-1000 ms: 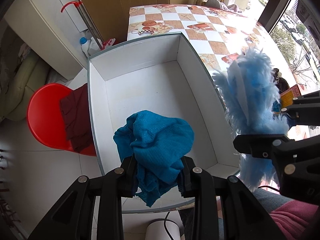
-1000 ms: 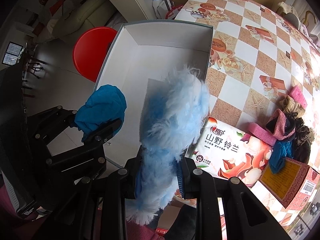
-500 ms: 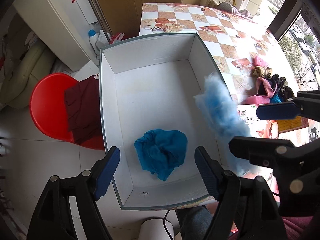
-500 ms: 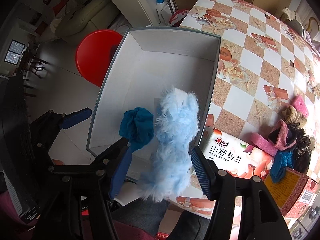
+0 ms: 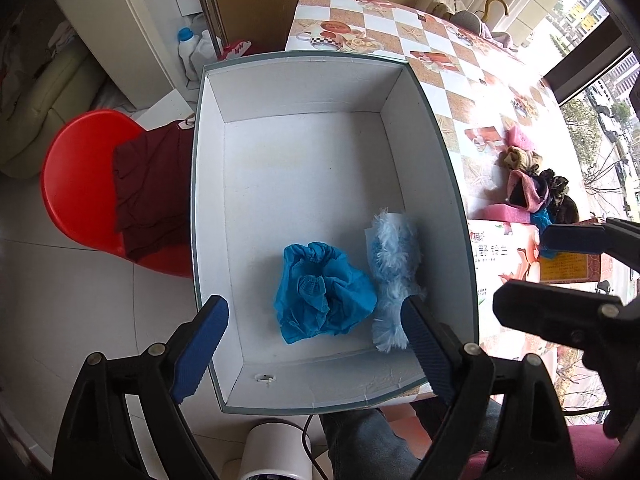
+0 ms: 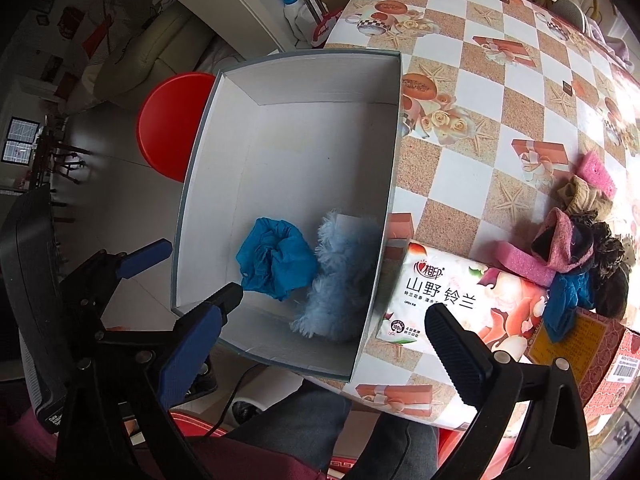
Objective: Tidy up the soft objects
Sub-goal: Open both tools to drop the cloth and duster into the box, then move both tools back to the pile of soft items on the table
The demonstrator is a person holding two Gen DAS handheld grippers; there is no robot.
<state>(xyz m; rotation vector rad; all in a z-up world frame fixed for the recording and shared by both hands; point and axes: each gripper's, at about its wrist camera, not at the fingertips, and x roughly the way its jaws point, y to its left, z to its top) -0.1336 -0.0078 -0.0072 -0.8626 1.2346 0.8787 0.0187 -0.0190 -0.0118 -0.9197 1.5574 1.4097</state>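
Box floor (image 5: 304, 184): blue cloth (image 5: 322, 294) and fluffy duster (image 5: 394, 276), newly dropped from both tools.

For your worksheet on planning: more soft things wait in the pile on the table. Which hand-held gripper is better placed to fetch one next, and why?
Probably the right hand-held gripper: open, empty, beside the pile. The left hand-held gripper hangs open over the box, farther from it.

Crumpled blue cloth (image 5: 320, 292) beside fluffy duster (image 5: 394, 276) (shaggy fibres) in matt cardboard box (image 5: 304, 152).

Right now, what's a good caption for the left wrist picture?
Blue cloth and fluffy duster lying side by side in the white box.
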